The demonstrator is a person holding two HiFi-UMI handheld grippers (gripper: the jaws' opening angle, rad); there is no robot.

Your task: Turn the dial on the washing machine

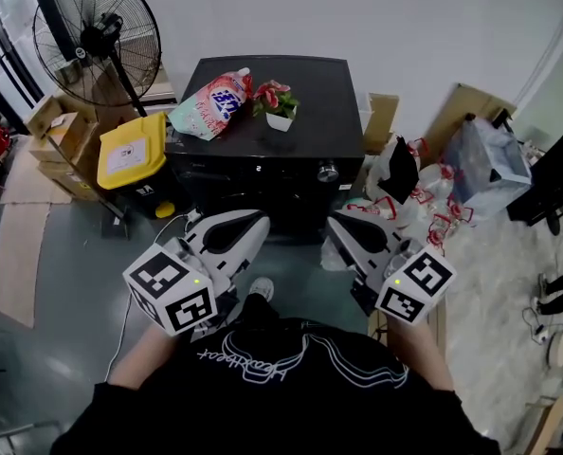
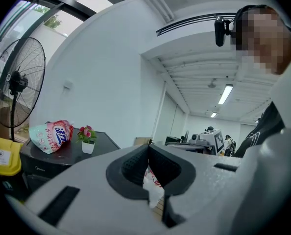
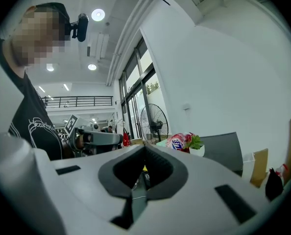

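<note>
Grippers are hanging low, close to the person's body. The left gripper (image 1: 259, 220) and the right gripper (image 1: 336, 223) are both showing jaws pressed fully together with nothing between them. Neither is touching anything.

Just ahead, the washing machine (image 1: 263, 183) is standing on the floor. Its dial (image 1: 328, 171) is sitting on the front panel toward the right, nearer the right gripper but apart from it. Further back, a detergent pouch (image 1: 212, 102) and a potted flower (image 1: 277, 105) are resting on the lid.

Judgement: the reach is not yet begun. The next move is calling for the right gripper to open, advance level with the dial, close around its rim and then rotate.
</note>
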